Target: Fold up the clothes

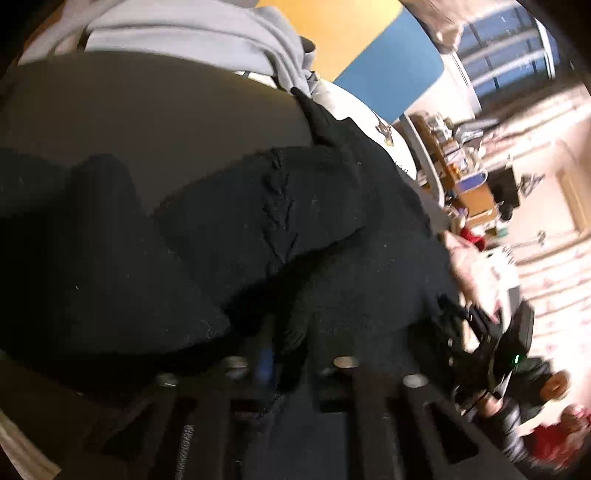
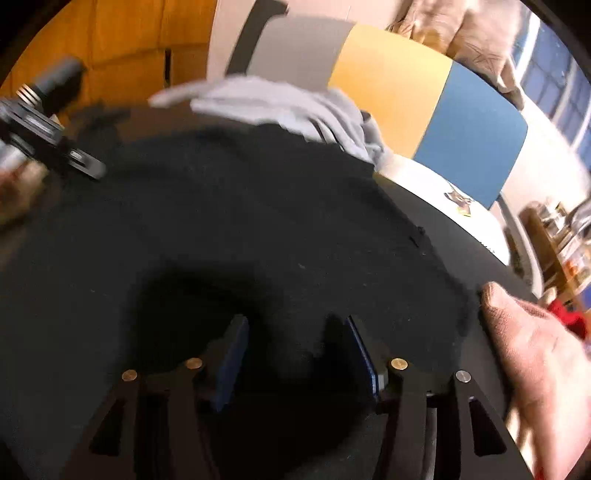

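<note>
A black knit garment (image 1: pixel 258 221) lies spread over the dark table (image 1: pixel 147 110). My left gripper (image 1: pixel 282 354) is at its near edge, shut on a bunched fold of the black fabric, and one blue pad shows beside the cloth. In the right wrist view the same black garment (image 2: pixel 240 221) covers most of the table. My right gripper (image 2: pixel 297 350) stands open, its blue pads (image 2: pixel 234 350) on either side of a raised fold of the fabric. The left gripper (image 2: pixel 55 144) shows at the upper left and the right gripper (image 1: pixel 509 350) at the right edge.
A grey garment (image 2: pixel 295 107) lies crumpled at the table's far side, also seen as the grey garment (image 1: pixel 207 33). A white cloth with a small print (image 2: pixel 443 184) sits beside it. A pinkish cloth (image 2: pixel 535 350) lies at the right edge. Yellow and blue panels (image 2: pixel 424 92) stand behind.
</note>
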### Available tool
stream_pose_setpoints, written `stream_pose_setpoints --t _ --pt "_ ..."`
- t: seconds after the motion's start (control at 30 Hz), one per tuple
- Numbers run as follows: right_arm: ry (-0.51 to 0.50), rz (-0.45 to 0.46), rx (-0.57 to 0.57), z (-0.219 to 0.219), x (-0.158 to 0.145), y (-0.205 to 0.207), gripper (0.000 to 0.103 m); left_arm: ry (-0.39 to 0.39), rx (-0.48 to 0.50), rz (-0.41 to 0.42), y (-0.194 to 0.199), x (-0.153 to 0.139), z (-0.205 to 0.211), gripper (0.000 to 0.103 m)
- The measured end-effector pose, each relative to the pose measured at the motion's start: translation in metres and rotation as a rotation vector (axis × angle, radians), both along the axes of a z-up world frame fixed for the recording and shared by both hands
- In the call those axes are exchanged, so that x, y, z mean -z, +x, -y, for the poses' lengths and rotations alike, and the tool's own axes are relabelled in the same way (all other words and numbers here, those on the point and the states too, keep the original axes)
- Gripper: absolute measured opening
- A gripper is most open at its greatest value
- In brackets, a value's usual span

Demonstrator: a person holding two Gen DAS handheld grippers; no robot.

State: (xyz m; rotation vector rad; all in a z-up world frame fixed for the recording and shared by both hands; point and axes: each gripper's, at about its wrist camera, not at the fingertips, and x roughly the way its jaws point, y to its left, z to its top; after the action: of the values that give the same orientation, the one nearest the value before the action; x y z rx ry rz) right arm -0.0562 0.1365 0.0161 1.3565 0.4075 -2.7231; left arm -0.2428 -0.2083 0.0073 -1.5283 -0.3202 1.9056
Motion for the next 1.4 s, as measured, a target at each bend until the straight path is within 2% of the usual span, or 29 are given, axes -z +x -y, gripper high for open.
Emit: stream_pose_setpoints --t 0.03,0.1,0.13,0.17,0.2,0.27,0.3,0.33,0.43,0.6,0.63,0.7,0.77,0.83,0.9,1.0,1.03,1.07,1.13,1.3,1.33,1.37,1.4 --pt "-0.049 0.014 0.013 -0.006 0.001 -0.003 0.053 0.016 -0.007 -0.028 0.001 -0.007 0.002 0.01" --pt "-0.168 0.045 0.06 -0.021 -0.002 -0.006 0.028 0.073 -0.018 -0.102 0.004 -0.026 0.007 0.01" --pt "-0.198 0.046 0.079 -0.025 -0.004 -0.005 0.005 0.102 -0.016 -0.129 0.004 -0.034 0.007 0.01" --pt "-0.244 0.044 0.091 -0.029 -0.009 -0.001 0.005 0.131 -0.012 -0.154 0.003 -0.043 0.008 0.01" --pt "-0.279 0.033 0.098 -0.031 -0.014 0.005 0.005 0.127 -0.019 -0.178 0.003 -0.049 0.008 0.01" --pt "-0.308 0.023 0.106 -0.031 -0.021 0.017 0.005 0.082 -0.052 -0.212 -0.004 -0.053 0.009 0.014" --pt "-0.317 0.023 0.108 -0.029 -0.021 0.022 0.005 0.071 -0.064 -0.195 -0.009 -0.05 0.01 0.016" --pt "-0.326 0.024 0.103 -0.028 -0.02 0.028 0.005 0.071 -0.083 -0.141 -0.014 -0.043 0.015 0.02" --pt "-0.3 0.045 0.09 -0.027 -0.009 0.027 0.006 0.105 -0.156 -0.063 -0.015 -0.028 0.034 0.021" --pt "-0.298 0.039 0.079 -0.03 -0.003 0.035 0.006 0.106 -0.253 -0.031 0.005 -0.012 0.062 0.024" --pt "-0.312 0.039 0.082 -0.034 -0.002 0.032 0.011 0.104 -0.263 -0.039 0.006 -0.012 0.063 0.025" --pt "-0.364 0.03 0.097 -0.042 -0.008 0.033 0.015 0.099 -0.241 -0.062 0.007 -0.017 0.054 0.036" --pt "-0.417 0.003 0.119 -0.052 -0.017 0.034 0.027 0.069 -0.209 -0.065 -0.001 -0.019 0.04 0.052" --pt "-0.48 -0.046 0.168 -0.069 -0.031 0.042 0.035 0.058 -0.168 -0.046 -0.011 -0.014 0.025 0.054" --pt "-0.495 -0.083 0.219 -0.084 -0.042 0.045 0.038 0.05 -0.116 -0.011 -0.018 -0.007 0.007 0.055" --pt "-0.431 -0.068 0.223 -0.087 -0.044 0.023 0.038 -0.001 -0.072 0.008 -0.021 0.003 -0.011 0.049" --pt "-0.4 -0.048 0.21 -0.084 -0.04 0.011 0.038 -0.014 -0.067 -0.012 -0.019 0.002 -0.014 0.04" --pt "-0.369 -0.028 0.198 -0.08 -0.036 -0.001 0.041 -0.026 -0.064 -0.037 -0.018 0.001 -0.016 0.024" --pt "-0.307 0.012 0.172 -0.073 -0.028 -0.026 0.043 -0.034 -0.061 -0.071 -0.014 -0.001 -0.017 0.009" --pt "-0.168 0.097 0.122 -0.058 -0.006 -0.078 0.041 -0.068 -0.074 -0.134 0.001 -0.006 0.002 0.007" --pt "-0.151 0.101 0.121 -0.057 -0.002 -0.082 0.036 -0.068 -0.079 -0.155 0.007 -0.009 0.008 0.007" --pt "-0.141 0.088 0.123 -0.058 -0.005 -0.083 0.016 -0.067 -0.085 -0.171 0.011 -0.011 0.011 0.007" --pt "-0.14 0.073 0.136 -0.06 -0.009 -0.085 0.006 -0.066 -0.091 -0.186 0.015 -0.013 0.015 0.007"
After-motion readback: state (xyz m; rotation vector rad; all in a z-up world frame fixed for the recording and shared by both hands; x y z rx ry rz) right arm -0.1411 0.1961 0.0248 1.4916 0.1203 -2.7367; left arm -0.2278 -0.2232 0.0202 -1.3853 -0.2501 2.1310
